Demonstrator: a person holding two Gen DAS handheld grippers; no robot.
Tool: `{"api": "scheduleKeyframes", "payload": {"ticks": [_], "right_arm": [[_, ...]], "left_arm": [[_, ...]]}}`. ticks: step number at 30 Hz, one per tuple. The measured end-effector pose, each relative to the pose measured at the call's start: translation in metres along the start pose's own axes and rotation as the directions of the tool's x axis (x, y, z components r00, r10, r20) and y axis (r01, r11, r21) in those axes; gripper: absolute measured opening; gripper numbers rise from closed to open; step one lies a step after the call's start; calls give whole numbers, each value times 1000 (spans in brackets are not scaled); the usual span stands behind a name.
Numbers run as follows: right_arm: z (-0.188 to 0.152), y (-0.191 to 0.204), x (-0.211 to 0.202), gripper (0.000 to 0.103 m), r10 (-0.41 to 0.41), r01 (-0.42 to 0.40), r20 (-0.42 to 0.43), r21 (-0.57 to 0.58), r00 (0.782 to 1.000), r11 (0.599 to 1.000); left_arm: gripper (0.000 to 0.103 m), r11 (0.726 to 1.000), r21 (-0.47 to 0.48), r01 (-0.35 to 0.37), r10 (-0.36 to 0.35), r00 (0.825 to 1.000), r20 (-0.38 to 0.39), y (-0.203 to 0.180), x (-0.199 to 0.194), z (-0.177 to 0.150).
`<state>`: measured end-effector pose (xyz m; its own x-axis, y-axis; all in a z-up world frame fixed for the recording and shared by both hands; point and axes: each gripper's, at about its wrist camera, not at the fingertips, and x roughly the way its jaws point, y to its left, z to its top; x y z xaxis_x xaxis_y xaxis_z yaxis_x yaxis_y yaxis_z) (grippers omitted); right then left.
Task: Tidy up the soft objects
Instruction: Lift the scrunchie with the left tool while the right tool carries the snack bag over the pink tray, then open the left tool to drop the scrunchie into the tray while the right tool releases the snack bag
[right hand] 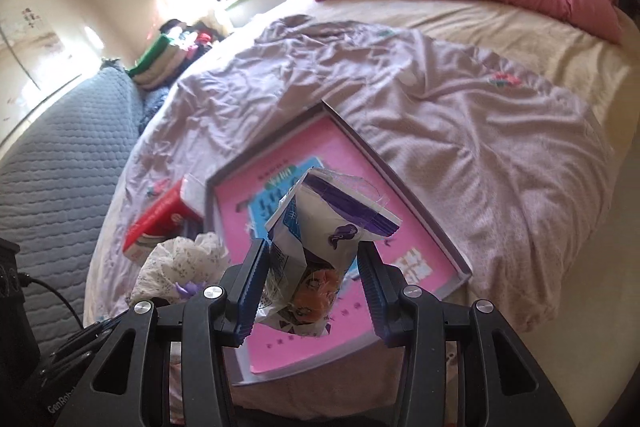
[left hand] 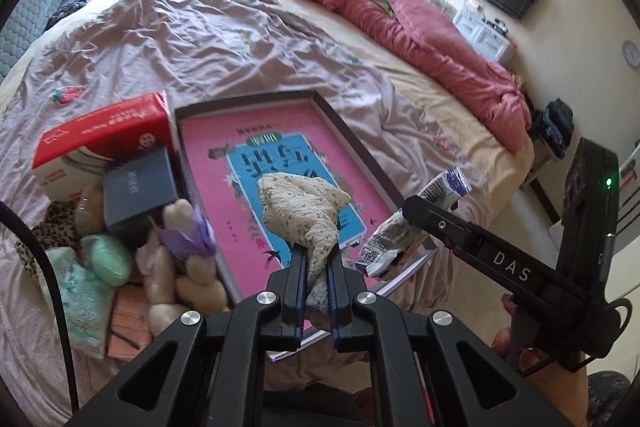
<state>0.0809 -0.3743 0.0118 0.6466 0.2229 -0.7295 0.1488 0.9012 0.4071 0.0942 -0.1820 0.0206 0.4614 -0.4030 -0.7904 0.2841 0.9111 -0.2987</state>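
My left gripper is shut on a cream speckled cloth and holds it above a shallow box with a pink and blue printed bottom. My right gripper is shut on a white and purple snack packet and holds it above the same box. In the left wrist view the right gripper and its packet hang over the box's right rim. The speckled cloth also shows in the right wrist view, left of the packet.
Left of the box lie a red and white carton, a dark grey box, a plush toy with a purple bow, a green round pad and a tissue pack. A rumpled red quilt lies at the bed's far side.
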Motion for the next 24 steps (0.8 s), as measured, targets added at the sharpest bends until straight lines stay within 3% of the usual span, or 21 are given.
{"api": "scheduleKeyframes", "payload": {"ticks": [24], "right_arm": [[-8, -8, 56, 47, -126, 116, -106, -90, 986, 989]], "left_arm": [[9, 1000, -4, -20, 19, 990, -136, 4, 60, -10]]}}
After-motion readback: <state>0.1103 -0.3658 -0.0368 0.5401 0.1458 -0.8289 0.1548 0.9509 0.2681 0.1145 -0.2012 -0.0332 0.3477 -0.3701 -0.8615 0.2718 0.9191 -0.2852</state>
